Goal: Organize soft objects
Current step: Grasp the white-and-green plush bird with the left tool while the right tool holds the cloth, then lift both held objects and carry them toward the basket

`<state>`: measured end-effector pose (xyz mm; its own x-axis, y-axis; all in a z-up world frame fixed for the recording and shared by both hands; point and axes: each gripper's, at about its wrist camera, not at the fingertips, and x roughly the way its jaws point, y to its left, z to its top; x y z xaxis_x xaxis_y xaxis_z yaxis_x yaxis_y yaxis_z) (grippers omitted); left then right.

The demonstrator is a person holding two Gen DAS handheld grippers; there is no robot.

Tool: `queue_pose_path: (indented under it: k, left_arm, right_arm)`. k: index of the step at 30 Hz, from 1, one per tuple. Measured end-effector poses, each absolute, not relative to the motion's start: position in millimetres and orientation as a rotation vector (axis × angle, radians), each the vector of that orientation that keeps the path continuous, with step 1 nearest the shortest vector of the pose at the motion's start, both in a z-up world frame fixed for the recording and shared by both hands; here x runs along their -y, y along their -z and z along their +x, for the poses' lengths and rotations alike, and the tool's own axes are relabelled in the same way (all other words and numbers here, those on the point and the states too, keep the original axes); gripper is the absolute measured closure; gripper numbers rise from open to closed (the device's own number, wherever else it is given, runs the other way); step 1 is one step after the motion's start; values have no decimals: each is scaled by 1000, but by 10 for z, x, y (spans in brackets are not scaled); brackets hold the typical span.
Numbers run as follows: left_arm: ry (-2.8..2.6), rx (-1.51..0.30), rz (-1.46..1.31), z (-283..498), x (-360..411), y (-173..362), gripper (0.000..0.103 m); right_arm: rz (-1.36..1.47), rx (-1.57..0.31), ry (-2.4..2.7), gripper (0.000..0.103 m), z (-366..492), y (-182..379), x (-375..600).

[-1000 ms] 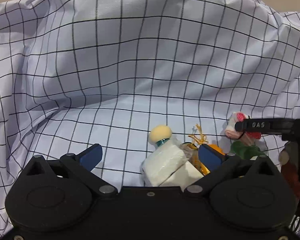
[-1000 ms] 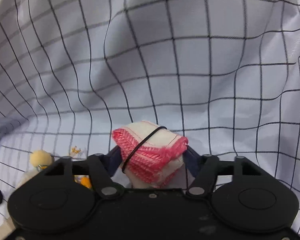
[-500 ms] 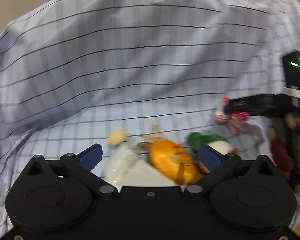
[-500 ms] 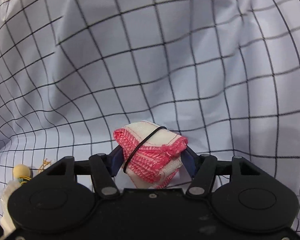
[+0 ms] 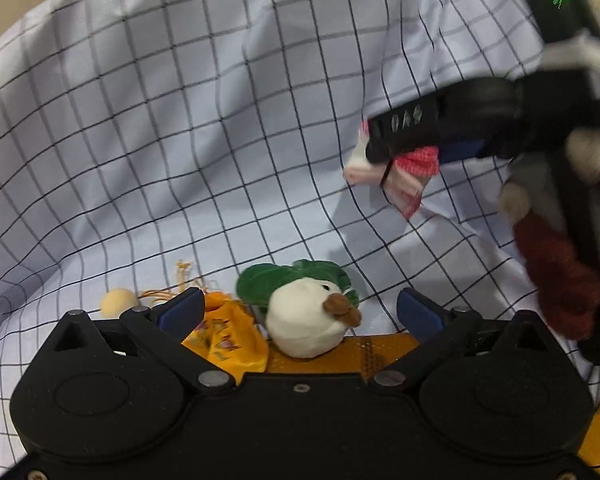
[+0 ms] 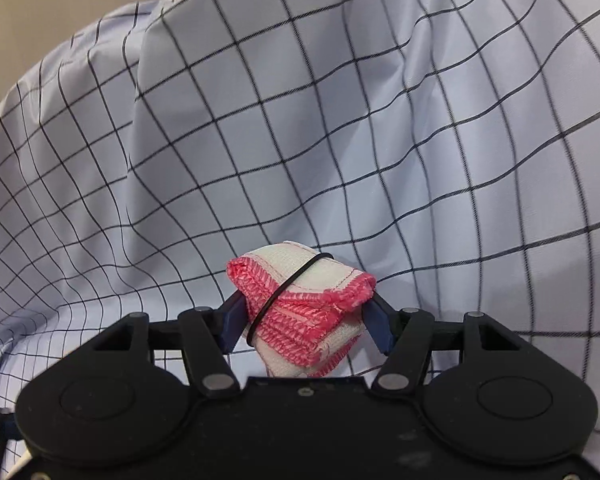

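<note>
The left wrist camera sits just behind the left gripper (image 5: 298, 312) and looks forward and down along its two blue fingers. It is close above the white duck toy (image 5: 306, 326) and sees the checked cloth (image 5: 180, 140) rising behind the toy. The right wrist camera sits just behind the right gripper (image 6: 302, 320) and looks down the same way, very close to the cloth (image 6: 380, 120). Both views share this cloth. The left view also sees the right gripper (image 5: 396, 160), up and to the right of the toy.
</note>
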<state>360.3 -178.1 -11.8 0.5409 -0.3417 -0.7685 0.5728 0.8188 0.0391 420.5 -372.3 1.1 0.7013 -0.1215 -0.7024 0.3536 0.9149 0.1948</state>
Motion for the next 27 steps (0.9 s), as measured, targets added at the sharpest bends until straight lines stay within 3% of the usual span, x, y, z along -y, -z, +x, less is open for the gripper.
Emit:
queue_pose_path:
  k: [4, 8, 11, 27]
  left_arm:
    - [537, -873, 316, 3709, 1910, 253, 9]
    - [543, -912, 324, 3783, 1999, 354, 38]
    - [528, -922, 337, 3814, 2037, 436, 54]
    - [481, -842, 141, 3988, 1746, 95, 55]
  right_arm:
    - [346, -744, 261, 42, 4127, -28, 3796]
    - [364, -746, 250, 42, 4089, 18, 3892]
    - [379, -747, 245, 42, 4104, 81, 3860]
    - [389, -735, 209, 42, 3886, -83, 3728]
